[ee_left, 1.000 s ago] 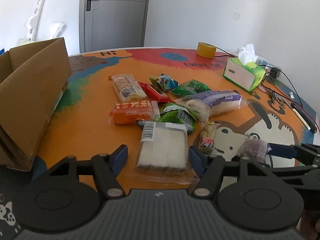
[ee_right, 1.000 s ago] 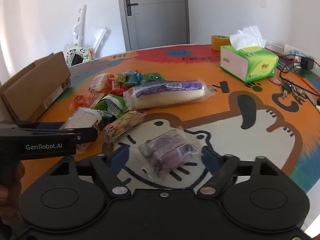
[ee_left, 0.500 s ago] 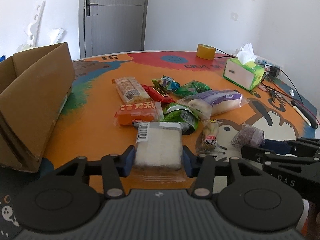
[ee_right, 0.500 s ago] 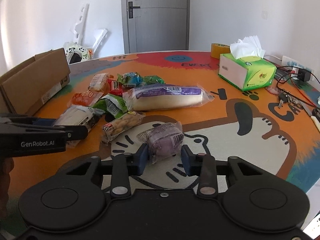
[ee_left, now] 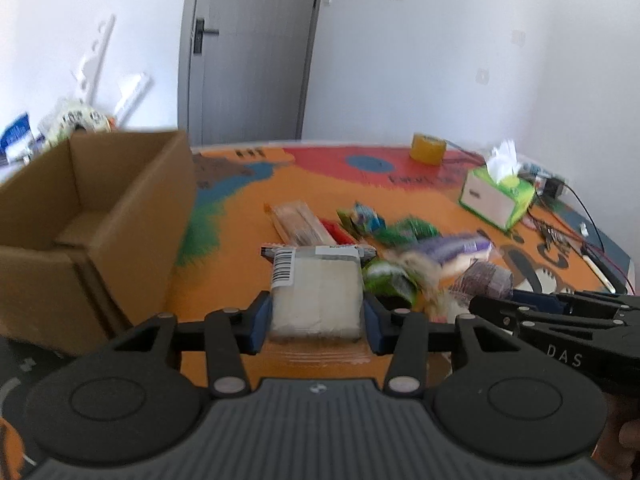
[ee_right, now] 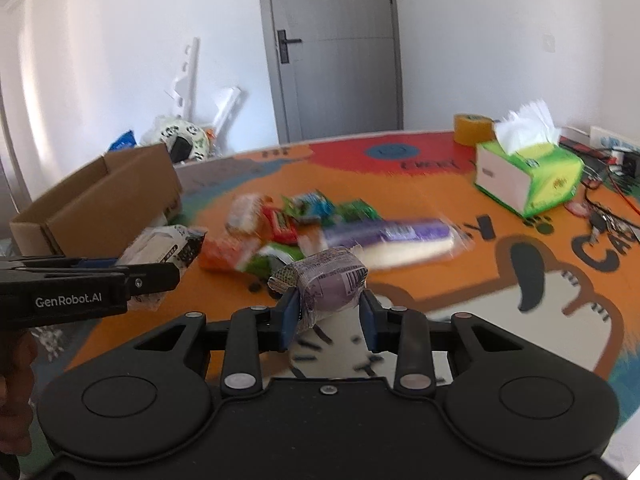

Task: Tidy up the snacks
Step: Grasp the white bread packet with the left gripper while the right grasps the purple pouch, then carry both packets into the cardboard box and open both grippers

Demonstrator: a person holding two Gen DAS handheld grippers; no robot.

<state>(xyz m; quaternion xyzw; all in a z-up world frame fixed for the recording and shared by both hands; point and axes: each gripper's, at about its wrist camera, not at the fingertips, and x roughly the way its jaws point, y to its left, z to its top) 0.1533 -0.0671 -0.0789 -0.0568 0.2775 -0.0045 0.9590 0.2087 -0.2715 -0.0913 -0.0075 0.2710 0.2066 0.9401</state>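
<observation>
My left gripper (ee_left: 316,314) is shut on a white cake packet (ee_left: 316,288) with a barcode label, held clear of the table. To its left stands an open cardboard box (ee_left: 92,208). My right gripper (ee_right: 328,314) is shut on a small purple bun packet (ee_right: 328,280), also lifted off the table. In the right wrist view the left gripper (ee_right: 174,276) and its white packet (ee_right: 164,246) hang just in front of the box (ee_right: 108,204). Several more snack packets (ee_right: 288,224) lie in a blurred heap mid-table, among them a long purple-and-white one (ee_right: 396,240).
A green tissue box (ee_right: 528,176) and a yellow tape roll (ee_right: 472,128) stand at the far right of the orange cartoon table (ee_right: 440,196). Cables and a plug (ee_right: 608,216) lie along the right edge. Clutter leans on the wall behind the box.
Both grippers closed on their packets, the left on the white cake and the right on the purple bun. Both then rose off the table, and the left swung toward the box.
</observation>
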